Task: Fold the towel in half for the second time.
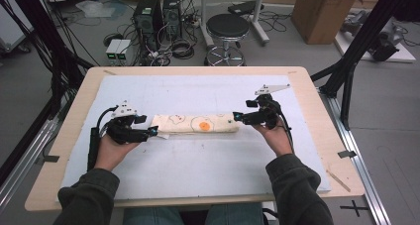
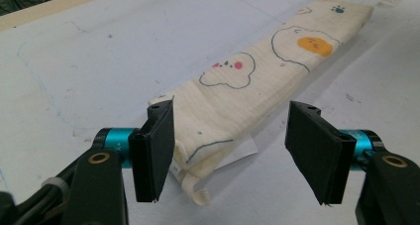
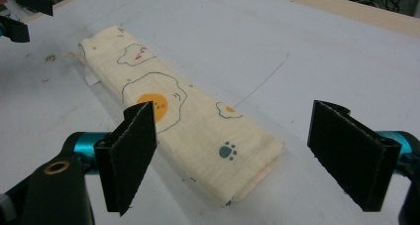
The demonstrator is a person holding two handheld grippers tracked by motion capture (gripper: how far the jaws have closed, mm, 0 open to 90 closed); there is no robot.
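Folded cloth (image 1: pixel 194 124) lies long-axis left to right on the counter (image 1: pixel 208 160); left gripper (image 1: pixel 152 131) and right gripper (image 1: pixel 236 117) flank its 2 ends, fingers wide apart, holding nothing.

You have one folded cream cloth (image 1: pixel 194 124) in front of you, lying on one white mat (image 1: pixel 198 170) that covers one wooden table (image 1: pixel 317 101). On the cloth you can count two fried-egg prints, one large (image 3: pixel 154 105) and one small (image 3: pixel 228 110), one blue paw print (image 3: pixel 227 150) and one cloud-like face with pink cheeks (image 2: pixel 228 70). You hold two grippers, the left gripper (image 1: pixel 148 132) and the right gripper (image 1: pixel 238 117). Beyond the table stand one black round stool (image 1: pixel 227 27), two dark computer towers (image 1: pixel 158 14) and one open cardboard box (image 1: pixel 324 12).
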